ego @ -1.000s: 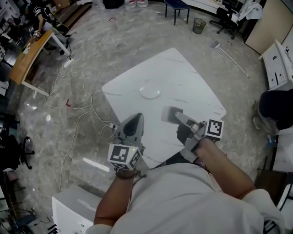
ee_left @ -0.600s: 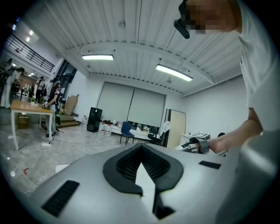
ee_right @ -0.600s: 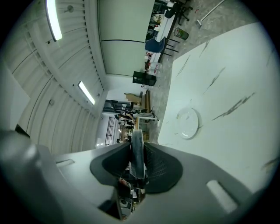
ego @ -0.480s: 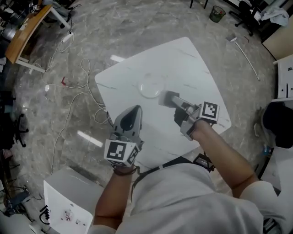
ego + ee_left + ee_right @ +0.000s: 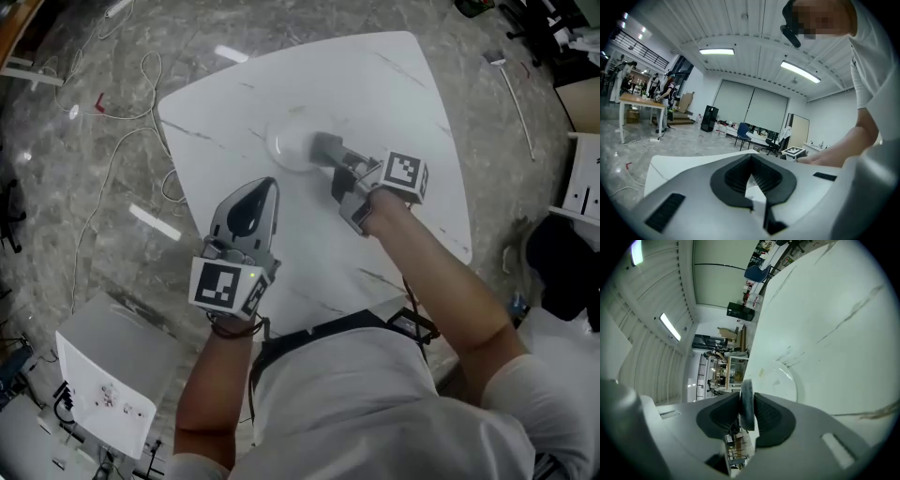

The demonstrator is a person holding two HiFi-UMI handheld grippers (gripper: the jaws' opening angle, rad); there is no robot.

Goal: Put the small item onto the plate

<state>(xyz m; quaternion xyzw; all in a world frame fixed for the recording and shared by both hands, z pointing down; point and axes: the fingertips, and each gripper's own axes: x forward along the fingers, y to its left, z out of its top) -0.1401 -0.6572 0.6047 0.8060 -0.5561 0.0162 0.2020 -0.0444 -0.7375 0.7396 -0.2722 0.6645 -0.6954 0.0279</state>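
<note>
A shallow, pale plate [image 5: 286, 145] lies on the white marble-pattern table [image 5: 394, 94]. My right gripper [image 5: 323, 150] reaches in from the right, its tips at the plate's right rim. It is shut on the small item [image 5: 746, 401], a thin grey disc held on edge between the dark pads, with the plate [image 5: 780, 383] just beyond them. My left gripper [image 5: 248, 211] hovers over the table's near left part, well short of the plate. Its jaws are shut with nothing between them, and through the pads' hollow the left gripper [image 5: 751, 164] shows only the table [image 5: 684, 161].
Cables [image 5: 112, 122] trail over the grey stone floor left of the table. A white cabinet [image 5: 103, 375] stands at the lower left and a dark seat [image 5: 567, 262] at the right. In the left gripper view, chairs [image 5: 743, 131] and a wooden table [image 5: 640, 101] with people stand far off.
Both grippers have moved forward over the table. The right one, still holding the grey disc, went from the table's near right to the plate's rim. The left one advanced less.
</note>
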